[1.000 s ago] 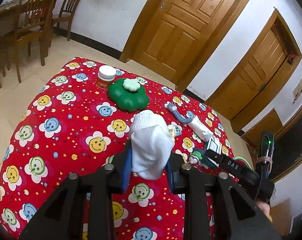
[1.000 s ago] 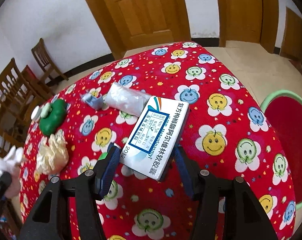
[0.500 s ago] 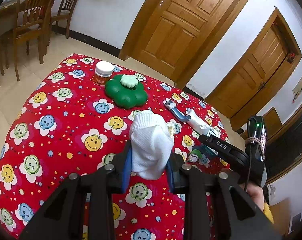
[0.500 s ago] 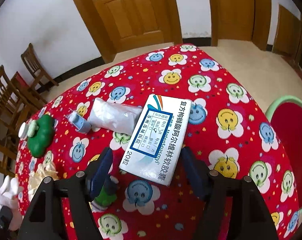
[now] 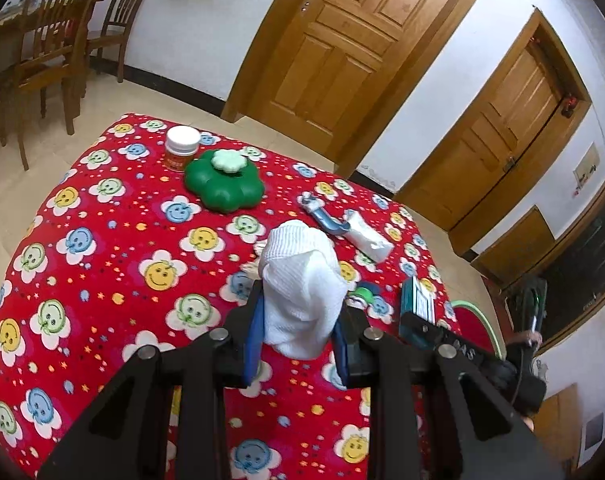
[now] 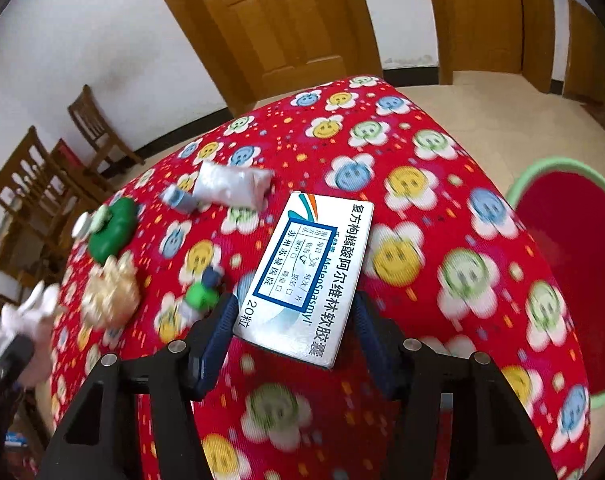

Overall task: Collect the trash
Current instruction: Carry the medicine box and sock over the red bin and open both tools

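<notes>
My left gripper (image 5: pixel 298 340) is shut on a crumpled white tissue (image 5: pixel 300 280) and holds it above the red smiley tablecloth (image 5: pixel 102 248). My right gripper (image 6: pixel 296 334) is shut on a white and blue medicine box (image 6: pixel 308 276), lifted over the table near its right edge. The box also shows edge-on in the left wrist view (image 5: pixel 416 308). A red bin with a green rim (image 6: pixel 566 276) stands on the floor to the right of the table. The tissue shows at the far left of the right wrist view (image 6: pixel 26 316).
On the table lie a green flower-shaped box (image 5: pixel 224 184), a white-lidded jar (image 5: pixel 181 153), a white tube with a blue piece (image 5: pixel 366 236), a crumpled yellowish wrapper (image 6: pixel 110 296) and a small green toy (image 6: pixel 202 294). Wooden chairs (image 5: pixel 50 44) stand at the far left.
Both grippers have risen and drawn back from the table with their loads. The right gripper has swung right, so the red bin shows larger. The grips are unchanged.
</notes>
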{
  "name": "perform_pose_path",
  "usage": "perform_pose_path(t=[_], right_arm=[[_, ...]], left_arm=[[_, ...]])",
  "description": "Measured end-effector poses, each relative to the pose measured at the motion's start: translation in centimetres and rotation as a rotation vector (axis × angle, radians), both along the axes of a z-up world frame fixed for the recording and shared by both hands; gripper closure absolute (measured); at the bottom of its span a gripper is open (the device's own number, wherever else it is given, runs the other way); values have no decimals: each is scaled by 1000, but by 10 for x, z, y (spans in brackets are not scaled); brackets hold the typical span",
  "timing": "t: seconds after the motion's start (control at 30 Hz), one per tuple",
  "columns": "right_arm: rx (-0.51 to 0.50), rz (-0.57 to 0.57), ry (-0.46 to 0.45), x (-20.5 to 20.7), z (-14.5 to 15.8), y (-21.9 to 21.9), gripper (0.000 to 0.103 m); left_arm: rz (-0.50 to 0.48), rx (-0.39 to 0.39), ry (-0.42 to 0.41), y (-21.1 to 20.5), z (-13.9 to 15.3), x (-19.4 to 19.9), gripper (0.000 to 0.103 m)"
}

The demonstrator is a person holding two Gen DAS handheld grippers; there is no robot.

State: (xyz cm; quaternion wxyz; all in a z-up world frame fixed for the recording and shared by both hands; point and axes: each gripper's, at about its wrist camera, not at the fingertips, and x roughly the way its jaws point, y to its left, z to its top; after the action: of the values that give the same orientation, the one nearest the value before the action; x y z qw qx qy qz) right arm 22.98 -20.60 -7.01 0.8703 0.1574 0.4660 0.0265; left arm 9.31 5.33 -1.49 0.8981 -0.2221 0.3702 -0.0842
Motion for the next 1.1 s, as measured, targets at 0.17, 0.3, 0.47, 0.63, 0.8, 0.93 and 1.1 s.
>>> perform_pose_path(t=[0.17, 0.3, 0.47, 0.63, 0.8, 0.93, 1.1], right_arm=[[35, 16, -25, -34, 10, -13, 43], [51, 16, -49, -60, 20, -27, 43], [58, -2, -77, -87, 30, -49, 43], [53, -50, -116, -109, 36, -80, 43], [99, -121, -134, -123, 35, -118, 43], [110, -172, -140, -126, 30, -147, 43], [142, -234, -124, -127, 19, -183, 43]], left_arm=[[-38, 0, -7, -18, 8, -7, 74], [-75, 11, -16, -37, 16, -14, 74], [-124, 8, -3, -63, 18, -17, 74], [-192, 16, 20, -97, 16, -15, 74], [-270, 18, 53, -135, 12, -7, 74], [-328, 46, 73, -168, 9, 2, 74], [-395, 69, 99, -208, 3, 17, 74]])
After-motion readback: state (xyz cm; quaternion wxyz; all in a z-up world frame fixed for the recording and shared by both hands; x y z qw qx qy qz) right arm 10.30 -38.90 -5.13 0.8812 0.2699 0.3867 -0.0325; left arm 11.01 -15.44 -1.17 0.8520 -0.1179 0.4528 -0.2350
